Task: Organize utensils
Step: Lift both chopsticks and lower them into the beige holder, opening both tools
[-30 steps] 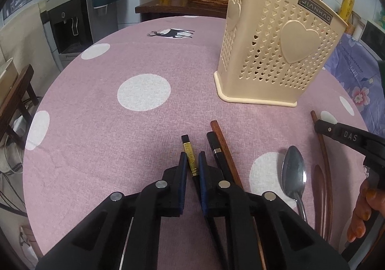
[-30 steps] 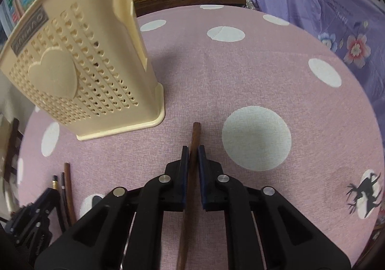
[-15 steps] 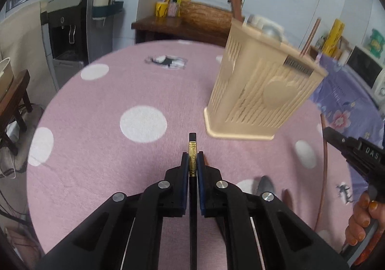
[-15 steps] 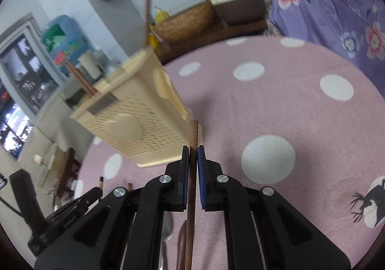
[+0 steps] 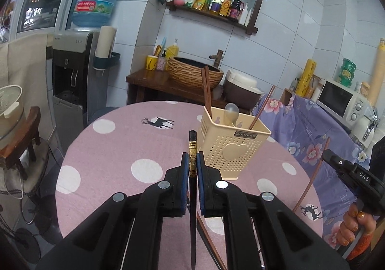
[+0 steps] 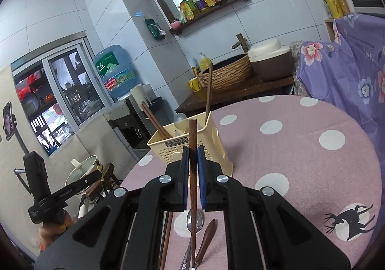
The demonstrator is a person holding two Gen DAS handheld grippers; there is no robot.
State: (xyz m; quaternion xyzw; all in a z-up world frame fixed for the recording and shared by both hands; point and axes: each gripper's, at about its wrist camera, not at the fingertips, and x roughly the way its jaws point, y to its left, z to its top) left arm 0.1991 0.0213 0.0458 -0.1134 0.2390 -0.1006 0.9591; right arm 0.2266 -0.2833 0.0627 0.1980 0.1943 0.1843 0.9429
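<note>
The left gripper is clamped on a black chopstick with a gold band, held clear above the pink spotted table; the right gripper is pinched on a brown chopstick. Both point toward the cream holder, which already has chopsticks and a spoon standing in it. The step appears to be the carry. Next, each stick needs tipping upright over the holder's open top before release. A spoon and other utensils lie on the table.
</note>
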